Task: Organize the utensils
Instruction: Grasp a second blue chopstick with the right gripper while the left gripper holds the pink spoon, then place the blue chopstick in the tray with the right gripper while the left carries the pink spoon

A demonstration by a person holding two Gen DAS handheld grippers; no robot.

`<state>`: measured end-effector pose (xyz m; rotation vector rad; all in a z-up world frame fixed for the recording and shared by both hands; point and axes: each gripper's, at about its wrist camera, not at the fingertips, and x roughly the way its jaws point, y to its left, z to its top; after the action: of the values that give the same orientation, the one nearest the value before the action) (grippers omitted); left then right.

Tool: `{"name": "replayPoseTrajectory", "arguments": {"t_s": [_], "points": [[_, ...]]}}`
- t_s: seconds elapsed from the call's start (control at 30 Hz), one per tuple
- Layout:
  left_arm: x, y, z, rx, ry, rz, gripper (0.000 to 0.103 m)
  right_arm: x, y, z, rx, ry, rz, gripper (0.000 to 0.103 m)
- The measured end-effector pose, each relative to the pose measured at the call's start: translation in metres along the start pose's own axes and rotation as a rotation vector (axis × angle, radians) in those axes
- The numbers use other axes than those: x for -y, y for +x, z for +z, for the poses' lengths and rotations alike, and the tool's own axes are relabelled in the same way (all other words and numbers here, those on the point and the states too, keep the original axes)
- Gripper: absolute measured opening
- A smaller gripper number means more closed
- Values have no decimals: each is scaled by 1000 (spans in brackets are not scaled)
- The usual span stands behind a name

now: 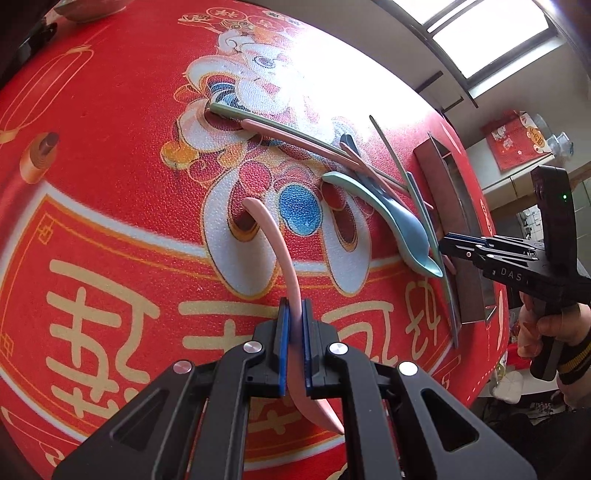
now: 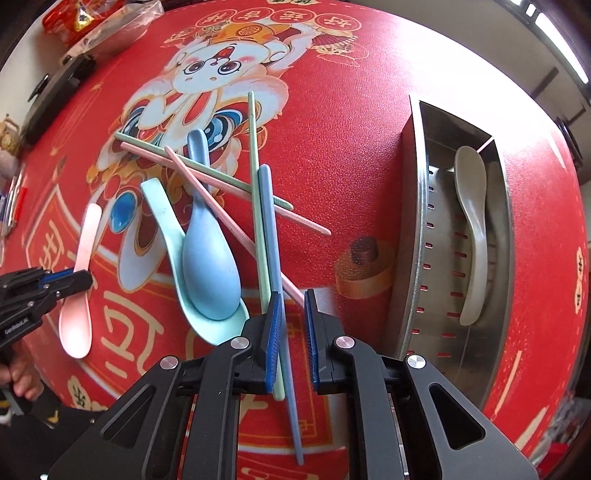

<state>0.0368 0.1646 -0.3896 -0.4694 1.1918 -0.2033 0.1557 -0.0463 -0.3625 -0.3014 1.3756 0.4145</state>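
Faintly, right hand-held gripper (image 1: 448,246) reads "DAS".

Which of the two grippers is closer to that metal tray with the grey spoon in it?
Right. The right gripper works at the chopsticks just beside the metal tray; the left gripper, holding the pink spoon, is across the utensil pile from it.

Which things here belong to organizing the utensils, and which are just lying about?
Belong to the job: pink spoon, blue spoon, mint spoon, coloured chopsticks, metal tray, beige spoon inside it.

Lying about: shiny packets, black object at the table edge, red bag beyond the table.
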Motion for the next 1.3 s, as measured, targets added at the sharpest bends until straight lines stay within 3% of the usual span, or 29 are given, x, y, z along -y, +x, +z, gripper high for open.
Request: {"name": "replayPoseTrajectory", "arguments": {"t_s": [0.3, 0.53, 0.9, 1.3], "points": [[-1, 0, 3, -2, 9, -17, 7, -5, 10, -17, -39, 32, 23, 12], [-3, 0, 4, -1, 9, -23, 8, -5, 13, -24, -34, 75, 53, 6], [-1, 0, 4, 0, 8, -5, 8, 8, -20, -33, 72, 149, 126, 6], [5, -4, -4, 40, -73, 22, 6, 47, -60, -23, 191, 171, 211, 6]]}}
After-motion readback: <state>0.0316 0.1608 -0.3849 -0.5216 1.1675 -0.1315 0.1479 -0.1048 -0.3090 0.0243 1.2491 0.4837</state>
